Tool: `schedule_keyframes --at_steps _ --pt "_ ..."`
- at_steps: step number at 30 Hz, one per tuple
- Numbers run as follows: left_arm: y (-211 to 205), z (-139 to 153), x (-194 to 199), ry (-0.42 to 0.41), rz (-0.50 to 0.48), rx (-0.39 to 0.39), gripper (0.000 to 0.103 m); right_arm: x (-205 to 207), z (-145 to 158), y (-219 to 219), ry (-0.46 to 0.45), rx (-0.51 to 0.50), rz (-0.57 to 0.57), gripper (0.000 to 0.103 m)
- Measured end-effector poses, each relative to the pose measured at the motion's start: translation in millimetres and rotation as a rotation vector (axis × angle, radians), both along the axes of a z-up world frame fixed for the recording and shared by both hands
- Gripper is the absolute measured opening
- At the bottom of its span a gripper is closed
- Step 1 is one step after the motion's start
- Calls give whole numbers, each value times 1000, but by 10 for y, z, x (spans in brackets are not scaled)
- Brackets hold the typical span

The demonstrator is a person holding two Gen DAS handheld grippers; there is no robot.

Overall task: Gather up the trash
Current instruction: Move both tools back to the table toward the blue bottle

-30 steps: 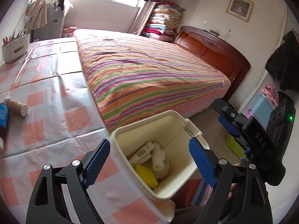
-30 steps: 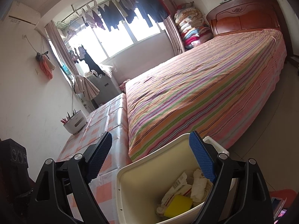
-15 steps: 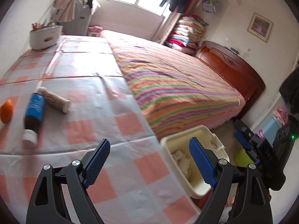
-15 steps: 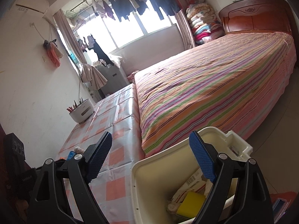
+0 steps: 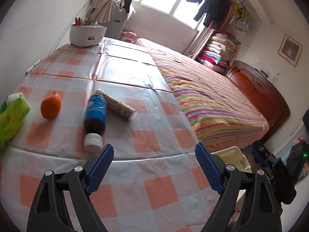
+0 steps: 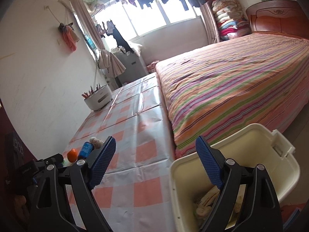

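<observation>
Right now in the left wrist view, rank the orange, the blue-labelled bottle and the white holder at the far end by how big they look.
1. White holder, though farthest away
2. Blue-labelled bottle, close behind
3. Orange

Both wrist views tilted down – share table (image 5: pixel 146 139), bed (image 6: pixel 231 89).

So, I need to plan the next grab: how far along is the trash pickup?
Partly done: the cream bin already holds a few wrappers and tissue. In hand: nothing; the left gripper and right gripper are both open and empty. Left on the checked table: the blue-labelled bottle, the speckled tube, the orange and the green tissue pack.
</observation>
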State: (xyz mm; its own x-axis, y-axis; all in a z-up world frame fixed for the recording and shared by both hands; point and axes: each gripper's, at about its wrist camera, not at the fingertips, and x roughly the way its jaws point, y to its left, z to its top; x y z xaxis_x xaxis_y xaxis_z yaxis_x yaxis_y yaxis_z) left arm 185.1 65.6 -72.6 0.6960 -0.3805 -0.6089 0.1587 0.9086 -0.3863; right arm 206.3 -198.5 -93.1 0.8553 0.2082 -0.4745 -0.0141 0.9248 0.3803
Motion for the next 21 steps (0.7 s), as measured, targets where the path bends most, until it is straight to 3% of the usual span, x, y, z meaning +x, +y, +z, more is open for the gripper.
schedule_keyframes --at_steps 15,21 --pt "800 0 -181 -1 130 -10 84 354 -191 938 82 -47 203 83" --pt "1185 -44 -230 15 209 -21 84 514 -185 1406 93 -112 314 83"
